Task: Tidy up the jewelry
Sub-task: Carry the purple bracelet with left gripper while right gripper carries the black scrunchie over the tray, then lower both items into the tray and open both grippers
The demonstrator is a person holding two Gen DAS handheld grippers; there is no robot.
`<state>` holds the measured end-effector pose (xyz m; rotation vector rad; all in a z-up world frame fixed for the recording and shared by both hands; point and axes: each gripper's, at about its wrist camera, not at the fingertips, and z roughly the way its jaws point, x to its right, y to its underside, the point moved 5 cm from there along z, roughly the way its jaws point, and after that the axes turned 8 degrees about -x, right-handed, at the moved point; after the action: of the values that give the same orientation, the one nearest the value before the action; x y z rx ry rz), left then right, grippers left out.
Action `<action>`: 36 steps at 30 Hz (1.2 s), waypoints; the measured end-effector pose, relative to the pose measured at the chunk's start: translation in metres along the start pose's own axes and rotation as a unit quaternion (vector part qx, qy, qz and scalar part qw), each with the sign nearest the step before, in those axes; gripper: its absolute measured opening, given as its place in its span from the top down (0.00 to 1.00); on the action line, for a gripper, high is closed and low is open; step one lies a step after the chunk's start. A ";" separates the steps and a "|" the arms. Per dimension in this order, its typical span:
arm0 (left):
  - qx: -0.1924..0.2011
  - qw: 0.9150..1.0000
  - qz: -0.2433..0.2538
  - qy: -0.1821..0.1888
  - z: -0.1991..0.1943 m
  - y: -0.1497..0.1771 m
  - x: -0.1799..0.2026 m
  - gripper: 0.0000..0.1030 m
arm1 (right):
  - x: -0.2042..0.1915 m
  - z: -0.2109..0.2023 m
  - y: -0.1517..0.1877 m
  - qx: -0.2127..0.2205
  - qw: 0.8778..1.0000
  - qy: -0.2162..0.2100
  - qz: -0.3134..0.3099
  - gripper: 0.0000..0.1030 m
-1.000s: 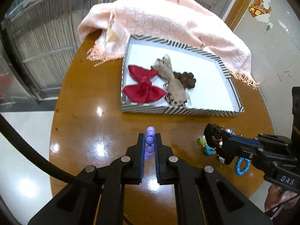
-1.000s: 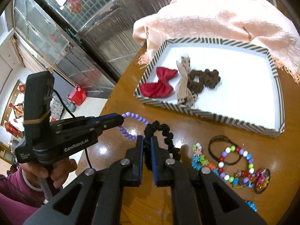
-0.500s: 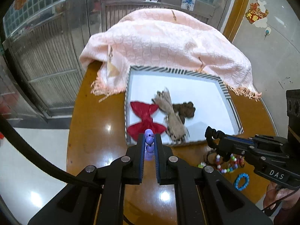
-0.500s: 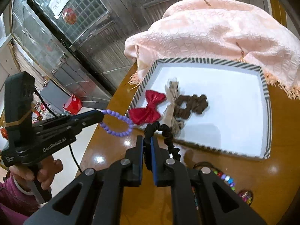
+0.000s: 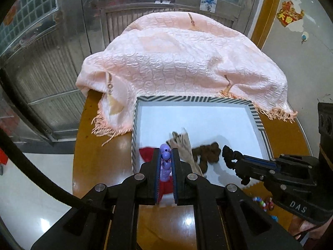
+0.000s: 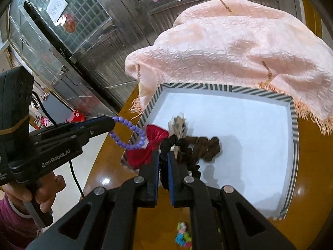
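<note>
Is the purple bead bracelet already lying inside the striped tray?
No, the purple bead bracelet hangs in the air from the shut left gripper, beside the striped tray and not resting in it.

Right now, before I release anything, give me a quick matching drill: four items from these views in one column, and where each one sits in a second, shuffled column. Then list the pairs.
Items
1. purple bead bracelet
2. black scrunchie
3. red bow
4. pink shawl

Places
A. lying in the striped tray, near its left wall
B. clamped in the right gripper
C. draped over the far side of the table, overlapping the tray's far rim
D. clamped in the left gripper

Pairs: 1-D, 2-B, 3-A, 4-C
</note>
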<state>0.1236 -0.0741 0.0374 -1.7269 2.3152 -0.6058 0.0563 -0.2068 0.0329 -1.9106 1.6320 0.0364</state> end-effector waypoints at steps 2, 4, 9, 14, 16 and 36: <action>-0.006 1.000 -0.005 0.004 0.010 -0.011 -0.001 1.00 | 0.005 0.006 -0.007 -0.002 1.000 0.001 0.003 0.92; -0.013 1.000 -0.011 0.006 0.022 -0.022 -0.001 1.00 | 0.013 0.014 -0.017 -0.003 1.000 0.003 0.009 0.92; -0.024 0.999 -0.020 0.006 0.048 -0.045 -0.005 1.00 | 0.032 0.038 -0.045 -0.004 1.000 0.014 0.019 0.92; -0.053 0.997 -0.064 -0.004 0.086 -0.054 -0.028 1.00 | 0.049 0.071 -0.068 -0.014 0.999 0.032 0.023 0.92; -0.064 0.995 -0.075 -0.014 0.097 -0.052 -0.036 1.00 | 0.053 0.089 -0.074 -0.025 0.999 0.032 0.025 0.92; -0.077 0.993 -0.090 -0.017 0.112 -0.031 -0.048 0.89 | 0.056 0.106 -0.077 -0.029 0.997 -0.022 0.061 0.66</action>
<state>0.2081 -0.0589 -0.0539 -2.0148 2.2518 -0.4324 0.1777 -0.2040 -0.0422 -1.8367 1.7331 0.1770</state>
